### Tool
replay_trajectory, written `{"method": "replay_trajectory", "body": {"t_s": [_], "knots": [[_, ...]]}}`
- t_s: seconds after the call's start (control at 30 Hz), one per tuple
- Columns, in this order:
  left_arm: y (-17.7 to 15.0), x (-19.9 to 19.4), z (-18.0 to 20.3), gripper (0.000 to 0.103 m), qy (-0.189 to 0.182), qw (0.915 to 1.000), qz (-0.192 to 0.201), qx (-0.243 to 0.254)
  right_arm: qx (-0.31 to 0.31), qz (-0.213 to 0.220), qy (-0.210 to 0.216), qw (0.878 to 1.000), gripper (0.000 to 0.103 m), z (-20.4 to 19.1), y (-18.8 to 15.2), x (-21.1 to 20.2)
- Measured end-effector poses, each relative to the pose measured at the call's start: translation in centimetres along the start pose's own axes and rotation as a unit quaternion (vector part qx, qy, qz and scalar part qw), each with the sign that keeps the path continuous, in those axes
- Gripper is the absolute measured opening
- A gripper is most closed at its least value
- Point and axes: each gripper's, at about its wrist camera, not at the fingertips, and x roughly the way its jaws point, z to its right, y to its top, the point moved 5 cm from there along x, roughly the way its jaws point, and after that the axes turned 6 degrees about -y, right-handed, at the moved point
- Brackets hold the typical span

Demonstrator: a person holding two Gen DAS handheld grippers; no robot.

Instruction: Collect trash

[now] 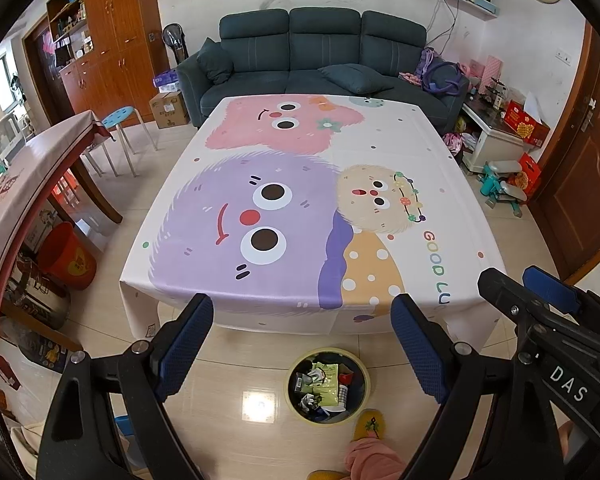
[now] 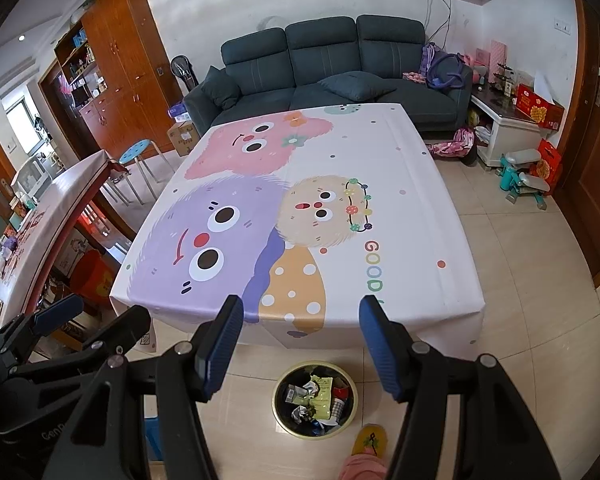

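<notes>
A round trash bin (image 1: 327,388) with a yellow rim stands on the floor in front of the table and holds several wrappers and crumpled papers; it also shows in the right wrist view (image 2: 315,400). The table (image 1: 392,148) carries a cartoon-monster cloth with nothing on it. My left gripper (image 1: 302,344) is open and empty, held above the floor and bin. My right gripper (image 2: 300,340) is open and empty, held beside it; it shows at the right edge of the left wrist view (image 1: 528,286), and the left gripper shows at lower left in the right wrist view (image 2: 96,320).
A dark sofa (image 1: 320,56) stands behind the table. A second table (image 1: 28,168) with a blue stool (image 1: 118,118) and a red bucket (image 1: 68,256) is at left. A white cabinet (image 1: 496,140) and clutter are at right. My slippered foot (image 1: 370,426) is beside the bin.
</notes>
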Motion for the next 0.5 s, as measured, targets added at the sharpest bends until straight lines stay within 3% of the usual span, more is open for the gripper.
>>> {"method": "replay_trajectory", "body": {"t_s": [0.5], "knots": [[0.04,-0.12,0.25,0.089,0.0,1.0,0.0,0.0,0.0,0.0,-0.001,1.0,0.061,0.07,-0.09,-0.09]]}}
